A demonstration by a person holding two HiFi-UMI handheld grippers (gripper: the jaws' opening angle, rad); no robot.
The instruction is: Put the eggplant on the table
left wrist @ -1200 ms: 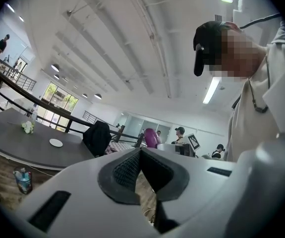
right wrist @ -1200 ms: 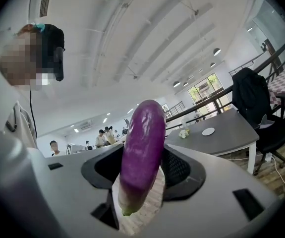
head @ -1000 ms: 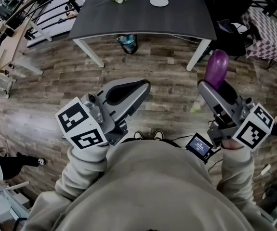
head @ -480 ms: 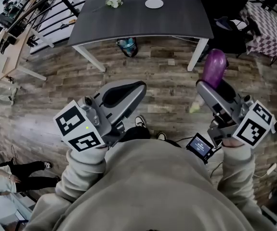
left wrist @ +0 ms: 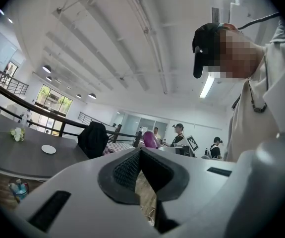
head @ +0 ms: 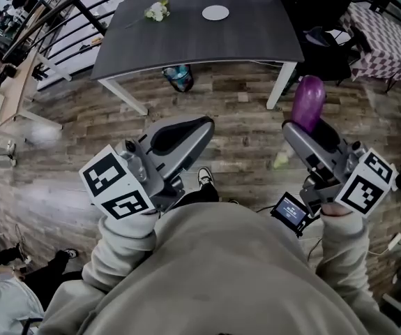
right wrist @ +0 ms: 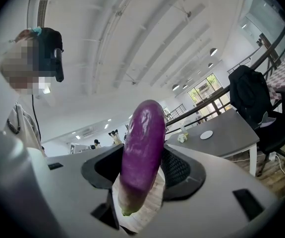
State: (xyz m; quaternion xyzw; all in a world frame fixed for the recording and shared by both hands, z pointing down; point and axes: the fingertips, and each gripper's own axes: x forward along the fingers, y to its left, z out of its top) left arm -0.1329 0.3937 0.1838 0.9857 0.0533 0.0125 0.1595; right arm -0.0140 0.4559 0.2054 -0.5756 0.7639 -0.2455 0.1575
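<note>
Carrying: right gripper stayed clamped on the eggplant, which stood upright, well short of the table.
Approach: table drew nearer in the head view; placing remained undone.
Left gripper: jaws were together, empty.

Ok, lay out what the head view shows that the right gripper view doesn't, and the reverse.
Only the head view: the left gripper, jaws together and holding nothing, the person's shoe, the small screen by the right hand, and a bag under the table.

Only the right gripper view: the ceiling with its lights, and the far windows.

Both: the right gripper shut on the purple eggplant, the dark table, its white plate and the flowers.
</note>
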